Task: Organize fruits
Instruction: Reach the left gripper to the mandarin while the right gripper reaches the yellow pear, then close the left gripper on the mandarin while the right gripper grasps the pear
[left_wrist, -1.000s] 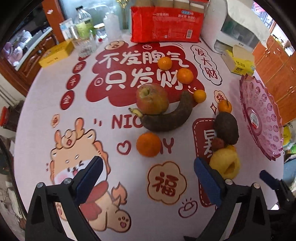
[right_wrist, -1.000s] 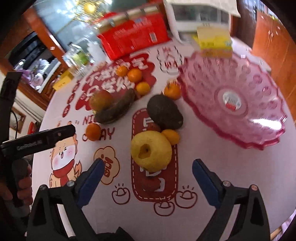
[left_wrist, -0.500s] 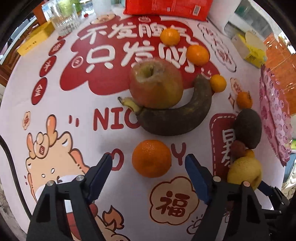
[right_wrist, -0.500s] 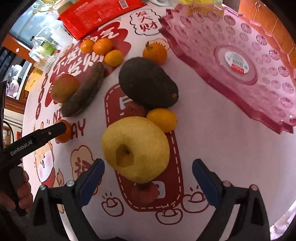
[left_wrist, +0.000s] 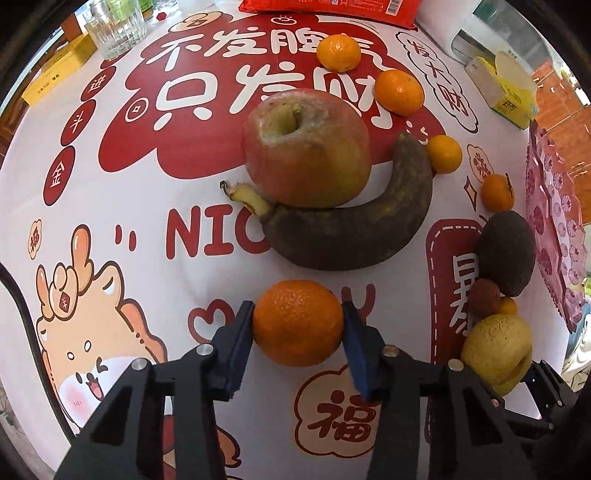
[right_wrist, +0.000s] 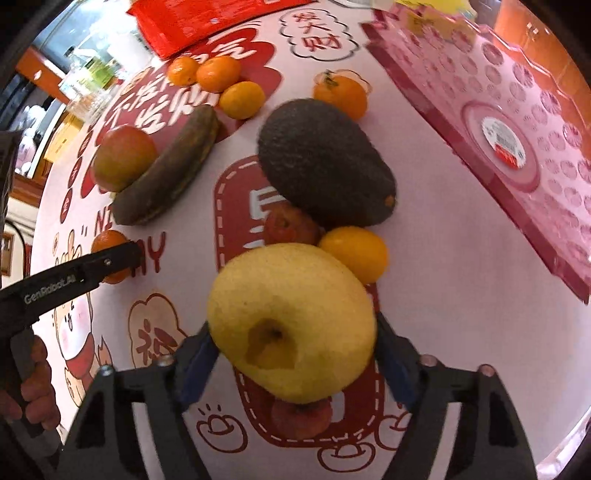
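Down low in the left wrist view: left tongs (left_wrist: 297, 321), blue pads just closed in against the sides of a round orange mandarin (left_wrist: 297, 322), fruit resting on the white counter with red printed cartoons (left_wrist: 110, 206). Above it, centre frame, a dark overripe curved banana (left_wrist: 354, 236) cradling a reddish-green apple (left_wrist: 306, 147). Further right, a dark bumpy avocado (left_wrist: 508, 254) and the edge of a pink faceted plastic fruit tray (left_wrist: 554, 236).

Similarly in the right wrist view: at far left, a hand (right_wrist: 33, 391) on the other tool's handle. Lower centre, right tongs (right_wrist: 291, 354), just narrowed around a large yellow pear-like fruit (right_wrist: 291, 325), pads at its flanks; firm contact not clear. Tray filling the upper right.
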